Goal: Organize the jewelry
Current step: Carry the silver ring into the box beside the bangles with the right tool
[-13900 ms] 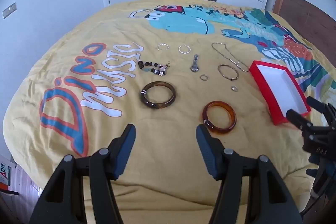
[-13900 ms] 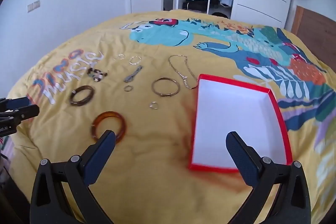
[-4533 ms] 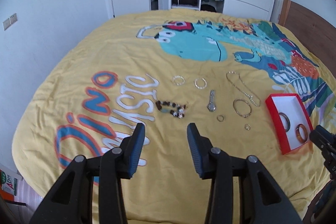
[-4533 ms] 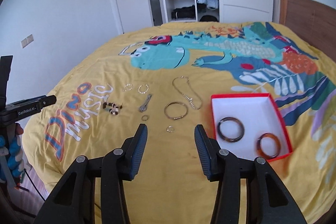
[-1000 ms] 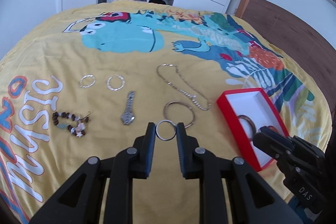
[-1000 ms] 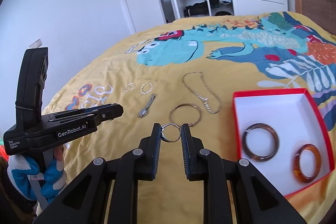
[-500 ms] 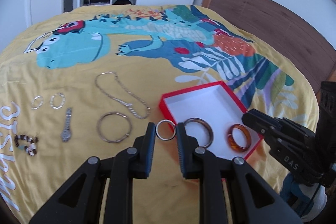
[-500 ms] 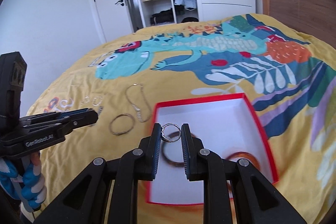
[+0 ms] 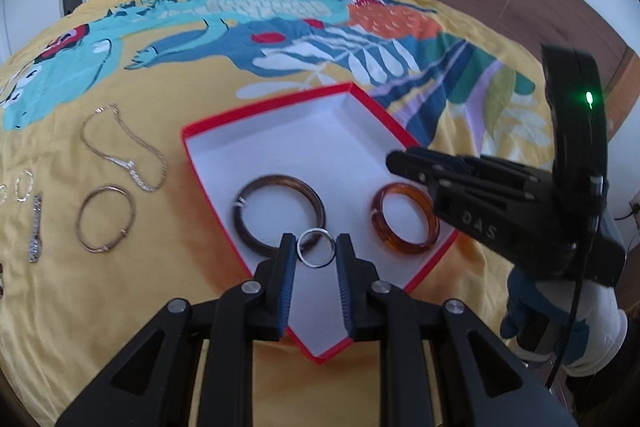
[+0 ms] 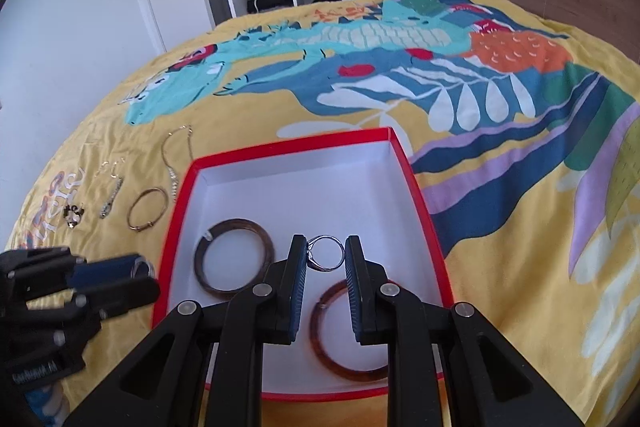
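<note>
Left gripper (image 9: pixel 316 247) clamped on a plain ring (image 9: pixel 317 248) above the red box (image 9: pixel 256 113) – right gripper (image 10: pixel 326 253) clamped on a stone ring (image 10: pixel 327 253) over it too. Inside: dark bangle (image 9: pixel 279 214), amber bangle (image 9: pixel 404 224).

Both grippers are black plastic. The left gripper (image 9: pixel 317 253) has two angular fingers lined with ribbed blue pads (image 9: pixel 286 293), and silver screws sit at the finger joints. The right gripper (image 10: pixel 326 254) is built the same way. In the left view its side bears white letters "DAS", a green light glows on the upright black body above it, and a thin black cable hangs down. The hand (image 9: pixel 532 315) beneath wears a blue and white glove.
</note>
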Demonstrator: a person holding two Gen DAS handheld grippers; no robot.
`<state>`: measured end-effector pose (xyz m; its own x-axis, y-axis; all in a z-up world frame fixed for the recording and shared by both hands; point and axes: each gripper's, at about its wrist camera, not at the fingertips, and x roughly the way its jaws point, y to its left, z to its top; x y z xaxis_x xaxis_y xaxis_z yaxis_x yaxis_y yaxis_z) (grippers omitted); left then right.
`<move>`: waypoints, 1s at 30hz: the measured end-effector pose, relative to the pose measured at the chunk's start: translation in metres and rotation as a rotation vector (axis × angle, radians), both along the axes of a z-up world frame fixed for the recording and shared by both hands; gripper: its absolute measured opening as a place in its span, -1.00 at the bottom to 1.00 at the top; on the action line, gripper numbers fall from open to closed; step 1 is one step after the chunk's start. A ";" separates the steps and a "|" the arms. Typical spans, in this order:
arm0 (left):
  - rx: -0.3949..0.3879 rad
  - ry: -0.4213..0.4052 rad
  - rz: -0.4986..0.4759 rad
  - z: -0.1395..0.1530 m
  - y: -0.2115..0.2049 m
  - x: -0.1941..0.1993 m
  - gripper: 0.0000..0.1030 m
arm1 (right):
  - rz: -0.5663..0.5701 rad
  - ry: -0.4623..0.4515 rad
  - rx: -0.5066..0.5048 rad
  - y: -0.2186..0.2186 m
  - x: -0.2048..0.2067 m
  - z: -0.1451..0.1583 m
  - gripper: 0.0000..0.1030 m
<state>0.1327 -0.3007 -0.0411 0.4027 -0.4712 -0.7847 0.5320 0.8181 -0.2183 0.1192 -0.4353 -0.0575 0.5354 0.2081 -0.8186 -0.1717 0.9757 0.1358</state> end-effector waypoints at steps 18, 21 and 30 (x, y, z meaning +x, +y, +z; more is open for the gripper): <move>0.095 0.074 -0.058 -0.048 -0.027 -0.001 -0.64 | 0.081 0.102 -0.060 -0.001 0.027 -0.043 -0.63; 0.092 0.075 -0.060 -0.051 -0.026 -0.002 -0.64 | 0.091 0.108 -0.064 0.000 0.025 -0.047 -0.63; 0.115 0.053 -0.069 -0.057 -0.032 -0.004 -0.63 | 0.104 0.111 -0.072 0.002 0.026 -0.049 -0.63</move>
<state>0.1292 -0.3329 -0.0977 0.3293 -0.4017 -0.8545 0.5778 0.8015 -0.1541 0.1457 -0.4334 -0.1063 0.4197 0.1960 -0.8863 -0.2602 0.9614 0.0895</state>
